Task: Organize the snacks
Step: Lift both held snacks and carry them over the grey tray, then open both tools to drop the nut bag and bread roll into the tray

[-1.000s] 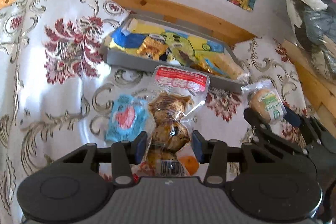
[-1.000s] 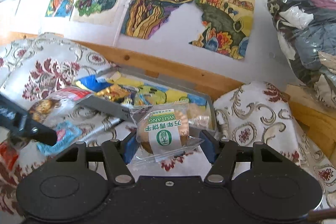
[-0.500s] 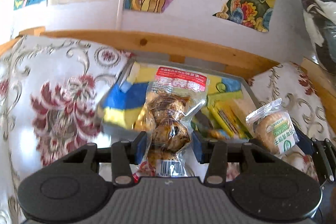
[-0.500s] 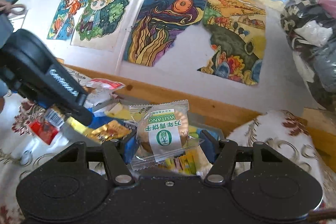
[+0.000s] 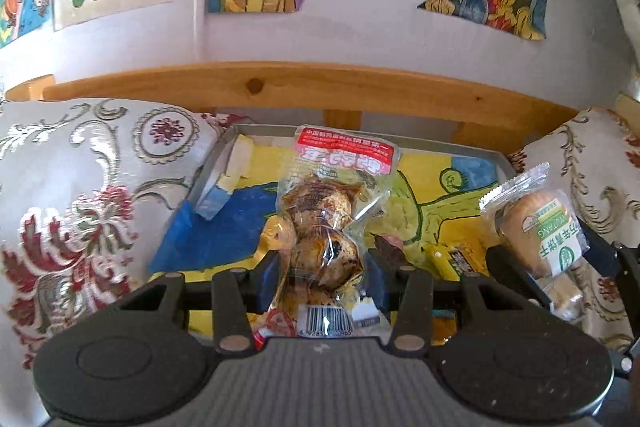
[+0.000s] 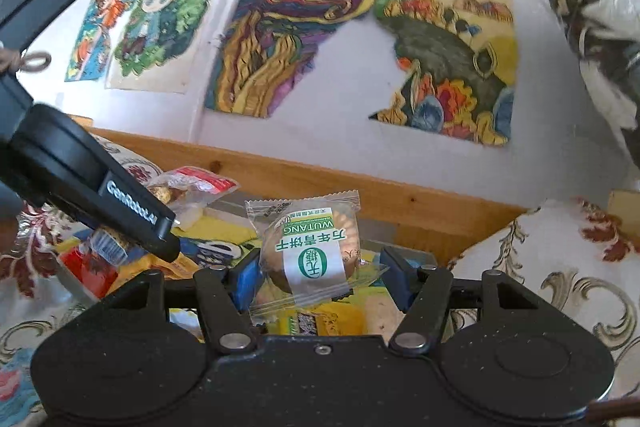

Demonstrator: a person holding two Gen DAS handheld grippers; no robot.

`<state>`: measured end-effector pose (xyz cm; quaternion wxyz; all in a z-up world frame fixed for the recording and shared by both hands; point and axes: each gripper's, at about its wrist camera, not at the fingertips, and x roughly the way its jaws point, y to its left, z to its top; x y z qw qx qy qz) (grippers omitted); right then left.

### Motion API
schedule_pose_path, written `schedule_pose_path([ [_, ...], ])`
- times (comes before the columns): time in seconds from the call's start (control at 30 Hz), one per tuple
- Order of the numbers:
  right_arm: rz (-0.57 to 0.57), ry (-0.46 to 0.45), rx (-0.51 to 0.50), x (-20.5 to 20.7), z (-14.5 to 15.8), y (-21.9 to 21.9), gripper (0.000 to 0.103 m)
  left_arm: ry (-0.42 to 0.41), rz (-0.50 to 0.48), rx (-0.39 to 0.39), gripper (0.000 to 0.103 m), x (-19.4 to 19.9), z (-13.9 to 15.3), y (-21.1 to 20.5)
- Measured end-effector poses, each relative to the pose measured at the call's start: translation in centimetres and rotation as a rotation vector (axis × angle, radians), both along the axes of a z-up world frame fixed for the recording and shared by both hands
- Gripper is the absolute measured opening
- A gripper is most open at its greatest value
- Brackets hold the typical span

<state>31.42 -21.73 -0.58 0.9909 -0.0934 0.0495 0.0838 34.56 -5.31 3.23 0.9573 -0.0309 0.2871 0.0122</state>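
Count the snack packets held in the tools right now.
2. The egg packet sits clamped in the left tool, over the tray. The biscuit packet sits clamped in the right tool, beside it. More packets lie loose in the tray, partly hidden.

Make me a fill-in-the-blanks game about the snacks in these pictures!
1. The left hand-held gripper is shut on a clear pack of brown eggs with a ____ label on top.
2. The right hand-held gripper is shut on a biscuit packet with a ____ and white label.
3. Both snacks are held above the grey ____.
4. The rail behind it is made of ____.

Missing words: red; green; tray; wood
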Motion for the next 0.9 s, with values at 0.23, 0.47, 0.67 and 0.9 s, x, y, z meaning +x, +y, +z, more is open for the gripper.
schedule_pose_path([
  [0.23,0.013,0.094,0.010,2.1,-1.2,0.0,0.064,0.019,0.019,-0.005,0.049,2.5,-2.0,-0.6],
  [0.47,0.016,0.157,0.026,3.0,-1.8,-0.1,0.065,0.041,0.034,-0.017,0.050,3.3,-3.0,-0.2],
  [0.67,0.017,0.187,0.030,3.3,-1.9,-0.1,0.065,0.051,0.024,-0.007,0.051,3.4,-3.1,-0.4],
  [0.9,0.017,0.207,0.028,3.6,-1.8,0.0,0.069,0.055,0.051,0.021,0.063,3.2,-2.9,-0.6],
])
